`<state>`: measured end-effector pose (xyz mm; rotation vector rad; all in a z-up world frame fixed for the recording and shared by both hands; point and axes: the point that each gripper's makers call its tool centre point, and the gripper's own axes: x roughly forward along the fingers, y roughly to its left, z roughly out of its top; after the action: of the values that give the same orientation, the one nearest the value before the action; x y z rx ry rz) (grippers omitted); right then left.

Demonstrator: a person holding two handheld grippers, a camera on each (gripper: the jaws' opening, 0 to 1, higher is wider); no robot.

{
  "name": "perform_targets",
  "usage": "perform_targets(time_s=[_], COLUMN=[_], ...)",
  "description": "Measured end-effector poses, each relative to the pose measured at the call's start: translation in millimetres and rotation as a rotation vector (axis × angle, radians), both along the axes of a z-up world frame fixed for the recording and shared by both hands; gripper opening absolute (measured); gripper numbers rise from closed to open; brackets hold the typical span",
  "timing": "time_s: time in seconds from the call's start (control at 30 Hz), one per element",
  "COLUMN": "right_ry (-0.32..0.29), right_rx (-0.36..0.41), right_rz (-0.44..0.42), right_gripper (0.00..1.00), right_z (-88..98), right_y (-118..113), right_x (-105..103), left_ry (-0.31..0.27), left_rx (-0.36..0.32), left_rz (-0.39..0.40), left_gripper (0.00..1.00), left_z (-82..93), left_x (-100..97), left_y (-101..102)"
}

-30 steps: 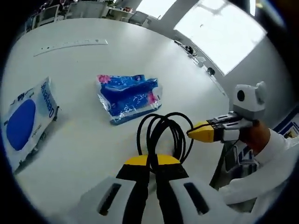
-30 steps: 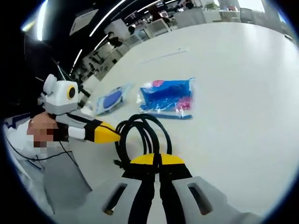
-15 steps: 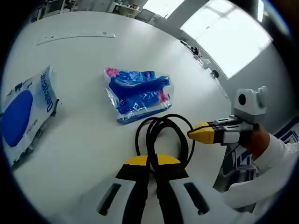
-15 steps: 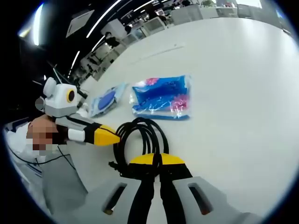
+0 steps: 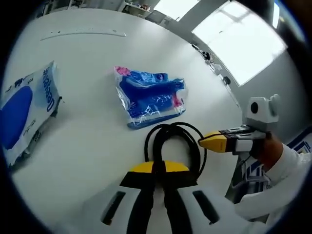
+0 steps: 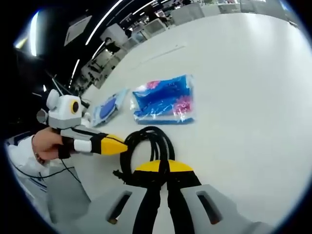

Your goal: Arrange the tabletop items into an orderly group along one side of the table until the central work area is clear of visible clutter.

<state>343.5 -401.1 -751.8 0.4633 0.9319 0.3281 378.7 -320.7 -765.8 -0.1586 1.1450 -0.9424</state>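
A black coiled cable (image 5: 171, 141) hangs over the white table (image 5: 87, 141), held from two sides. My left gripper (image 5: 158, 168) is shut on the coil's near end, its yellow-tipped jaws pressed together. The right gripper (image 5: 210, 141) comes in from the right and is shut on the coil's right side. In the right gripper view the cable (image 6: 146, 146) loops out from my right gripper (image 6: 160, 168), and the left gripper (image 6: 117, 145) pinches its left side. A blue plastic packet (image 5: 148, 97) (image 6: 163, 100) lies just beyond the coil. A white wipes pack with a blue oval (image 5: 27, 112) (image 6: 109, 105) lies further left.
A long pale strip (image 5: 83, 34) (image 6: 163, 52) lies flat on the far part of the table. A person's hand and white sleeve (image 5: 275, 161) hold the right gripper at the table's edge. Office desks and windows stand beyond the table.
Both grippers keep their hold on the cable coil. The left gripper view has drifted, so the blue packet and wipes pack sit slightly further right and up in it.
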Motion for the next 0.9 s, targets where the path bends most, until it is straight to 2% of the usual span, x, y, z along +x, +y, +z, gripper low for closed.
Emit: perform_targets(time_s=[0.27, 0.6, 0.83, 0.9], right_ry=[0.010, 0.000, -0.012, -0.017], right_rx=[-0.008, -0.022, -0.039, -0.044], right_rz=[-0.004, 0.004, 0.001, 0.000], right_gripper=[0.00, 0.01, 0.05, 0.06], right_z=[-3.4, -3.6, -2.8, -1.3], right_y=[-2, -3, -6, -8], right_x=[1, 1, 2, 1], left_ry=[0.014, -0.003, -0.030, -0.053], left_rx=[-0.019, -0.024, -0.019, -0.019], left_rz=[0.012, 0.012, 0.015, 0.005], left_gripper=[0.03, 0.01, 0.00, 0.00], left_z=[2.0, 6.6, 9.5, 11.7], left_x=[0.4, 3.6, 8.0, 9.3], left_y=[0, 2, 6, 7])
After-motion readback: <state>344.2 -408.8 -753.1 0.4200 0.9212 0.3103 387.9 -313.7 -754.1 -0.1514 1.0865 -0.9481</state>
